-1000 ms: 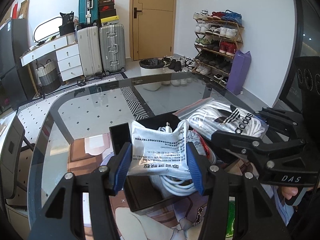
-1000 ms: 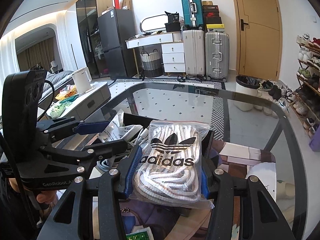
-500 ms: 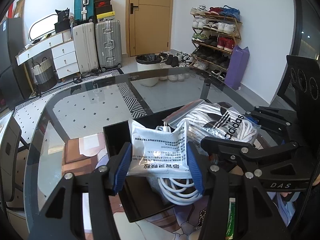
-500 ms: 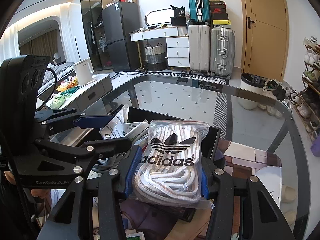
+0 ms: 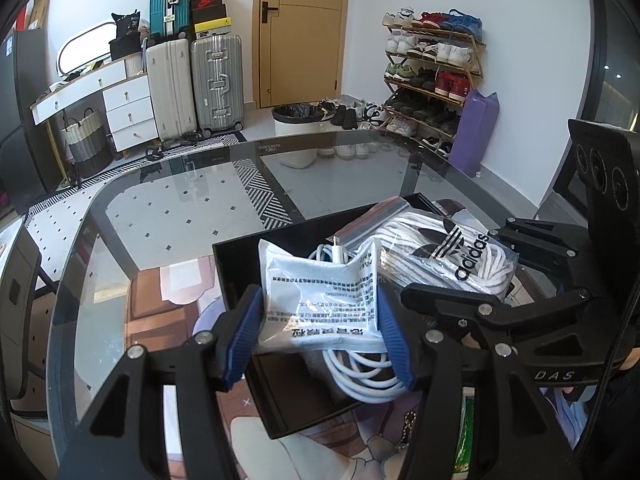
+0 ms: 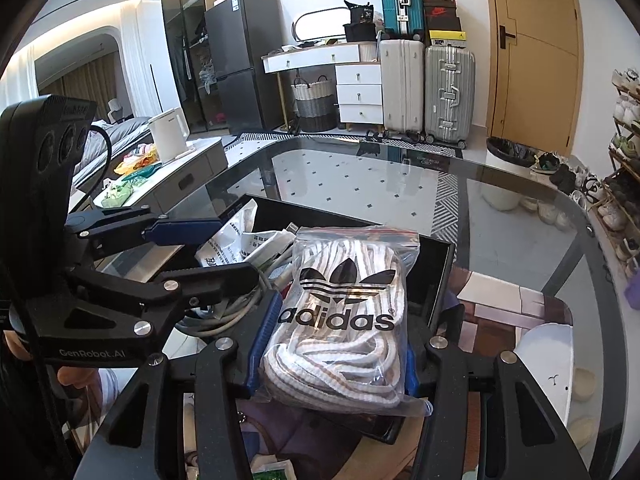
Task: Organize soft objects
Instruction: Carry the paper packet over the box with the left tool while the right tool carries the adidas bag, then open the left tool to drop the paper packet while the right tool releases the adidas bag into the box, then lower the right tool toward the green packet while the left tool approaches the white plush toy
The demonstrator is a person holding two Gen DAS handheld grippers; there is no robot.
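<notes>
A white printed plastic bag with a coiled white cable hanging under it sits between the blue pads of my left gripper. The jaws are opening, but the pads still touch the bag's sides. It hangs over a black open box on the glass table. My right gripper is shut on a clear zip bag of striped laces with an adidas logo, held over the box's right half. The left gripper and its white bag appear beside it.
The box stands on a round glass table with a dark rim. Through the glass I see a printed mat and a green packet. A chair stands at the table's left. Suitcases, a bin and a shoe rack are far off.
The right gripper has sunk a little with the adidas bag, closer over the box. The left gripper's pads stand slightly wider around the white bag.
</notes>
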